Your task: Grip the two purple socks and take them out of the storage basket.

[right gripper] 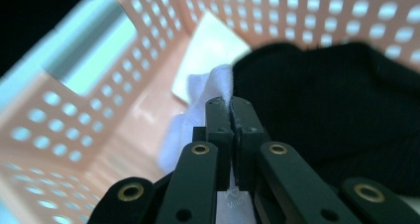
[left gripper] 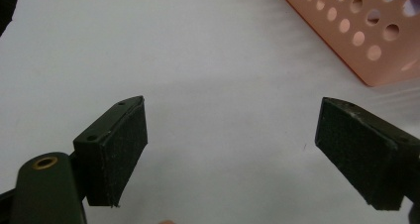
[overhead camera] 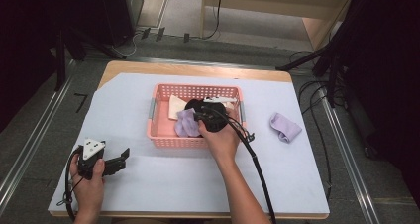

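A pink perforated basket [overhead camera: 173, 141] stands mid-table. Inside lie a lavender cloth [overhead camera: 185, 123], a black cloth [overhead camera: 196, 105] and a cream piece [overhead camera: 175, 106]. My right gripper [overhead camera: 204, 118] reaches into the basket. In the right gripper view its jaws [right gripper: 231, 105] are pressed together on a fold of the pale lavender cloth [right gripper: 218, 83], beside the black cloth [right gripper: 322, 115] and the cream piece [right gripper: 213, 48]. My left gripper [overhead camera: 118, 162] rests at the front left of the table. Its jaws [left gripper: 233, 154] stand wide open over bare white surface.
A second lavender cloth [overhead camera: 285, 127] lies on the white table cover [overhead camera: 163, 179] right of the basket. The basket's corner [left gripper: 356, 30] shows at the upper right of the left gripper view. Cables and stands surround the table on the floor.
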A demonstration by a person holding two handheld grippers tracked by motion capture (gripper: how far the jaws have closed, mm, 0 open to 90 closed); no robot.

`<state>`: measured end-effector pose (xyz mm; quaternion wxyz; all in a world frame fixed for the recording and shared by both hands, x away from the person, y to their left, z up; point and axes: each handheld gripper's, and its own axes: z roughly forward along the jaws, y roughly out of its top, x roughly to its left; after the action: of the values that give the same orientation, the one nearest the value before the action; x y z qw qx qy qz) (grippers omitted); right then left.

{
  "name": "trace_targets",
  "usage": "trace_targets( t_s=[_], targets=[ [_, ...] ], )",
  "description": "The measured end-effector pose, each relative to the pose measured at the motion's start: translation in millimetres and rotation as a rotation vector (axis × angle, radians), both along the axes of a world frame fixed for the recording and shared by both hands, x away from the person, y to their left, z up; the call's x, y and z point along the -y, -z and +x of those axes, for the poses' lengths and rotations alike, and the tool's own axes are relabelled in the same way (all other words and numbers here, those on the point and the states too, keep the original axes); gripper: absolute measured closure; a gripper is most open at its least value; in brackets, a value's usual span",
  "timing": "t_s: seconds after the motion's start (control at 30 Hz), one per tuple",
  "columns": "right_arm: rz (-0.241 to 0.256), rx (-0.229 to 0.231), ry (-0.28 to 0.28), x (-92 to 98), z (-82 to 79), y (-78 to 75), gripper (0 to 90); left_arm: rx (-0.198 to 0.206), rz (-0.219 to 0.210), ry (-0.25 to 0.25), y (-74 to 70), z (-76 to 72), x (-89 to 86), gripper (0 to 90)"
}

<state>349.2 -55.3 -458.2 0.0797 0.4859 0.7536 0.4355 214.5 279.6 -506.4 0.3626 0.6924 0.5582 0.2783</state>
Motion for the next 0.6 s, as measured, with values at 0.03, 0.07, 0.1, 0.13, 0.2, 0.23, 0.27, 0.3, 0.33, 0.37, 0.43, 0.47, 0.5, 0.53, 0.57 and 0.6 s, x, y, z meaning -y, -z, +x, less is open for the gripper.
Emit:
trace_targets(
  t_s=[0.03, 0.07, 0.1, 0.13, 0.2, 0.23, 0.27, 0.3, 0.33, 0.37, 0.43, 0.47, 0.5, 0.53, 0.57, 0.6],
  targets=[
    [0.019, 0.026, 0.001, 1.4, -1.1, -1.3, 88.5, -0.002, 0.002, 0.000, -0.1, -0.1, 0.0, 13.7],
    [0.032, 0.045, -0.001, 2.9, -2.9, -3.2, 88.5, -0.003, 0.002, 0.000, -0.1, -0.1, 0.1, 13.7],
    [0.053, 0.074, 0.000, 4.1, -4.4, -4.5, 88.5, -0.002, 0.002, 0.000, -0.1, 0.0, 0.0, 13.7],
    [0.073, 0.103, 0.000, 5.6, -6.0, -5.9, 88.5, -0.002, 0.001, 0.000, -0.1, 0.0, 0.0, 13.7],
    [0.100, 0.154, 0.002, 7.9, -9.7, -9.4, 88.5, -0.002, 0.004, 0.002, -0.1, 0.0, 0.0, 13.7],
    [0.105, 0.182, 0.006, 8.7, -11.6, -11.6, 88.5, -0.002, 0.002, 0.001, -0.1, 0.0, 0.0, 13.7],
    [0.113, 0.206, 0.009, 10.1, -13.3, -14.1, 88.5, -0.002, 0.001, 0.001, -0.1, 0.0, 0.0, 13.7],
    [0.121, 0.230, 0.013, 11.3, -14.6, -16.6, 88.5, -0.003, 0.003, 0.003, -0.1, 0.1, -0.2, 13.7],
    [0.125, 0.256, 0.019, 13.2, -16.2, -20.1, 88.5, -0.003, 0.003, 0.003, -0.1, 0.2, -0.2, 13.7],
    [0.127, 0.272, 0.025, 14.5, -17.2, -22.3, 88.5, -0.003, 0.002, 0.002, -0.1, 0.2, -0.2, 13.7],
    [0.139, 0.306, 0.045, 18.6, -18.8, -27.7, 88.6, -0.003, 0.002, 0.003, -0.1, 0.3, -0.3, 13.7],
    [0.141, 0.322, 0.057, 21.0, -19.5, -30.2, 88.5, -0.003, 0.001, 0.003, -0.1, 0.2, -0.3, 13.7],
    [0.147, 0.345, 0.063, 23.4, -19.6, -32.3, 88.5, -0.004, 0.002, 0.002, -0.1, 0.2, -0.3, 13.7],
    [0.148, 0.361, 0.072, 25.6, -20.4, -34.5, 88.5, -0.003, 0.003, 0.002, -0.1, 0.2, -0.3, 13.7],
    [0.150, 0.377, 0.084, 27.7, -21.3, -36.4, 88.6, -0.002, 0.005, 0.003, -0.2, 0.2, -0.4, 13.7],
    [0.151, 0.392, 0.091, 30.0, -22.2, -38.3, 88.5, -0.002, 0.002, 0.002, -0.1, 0.2, -0.2, 13.7]
  ],
)
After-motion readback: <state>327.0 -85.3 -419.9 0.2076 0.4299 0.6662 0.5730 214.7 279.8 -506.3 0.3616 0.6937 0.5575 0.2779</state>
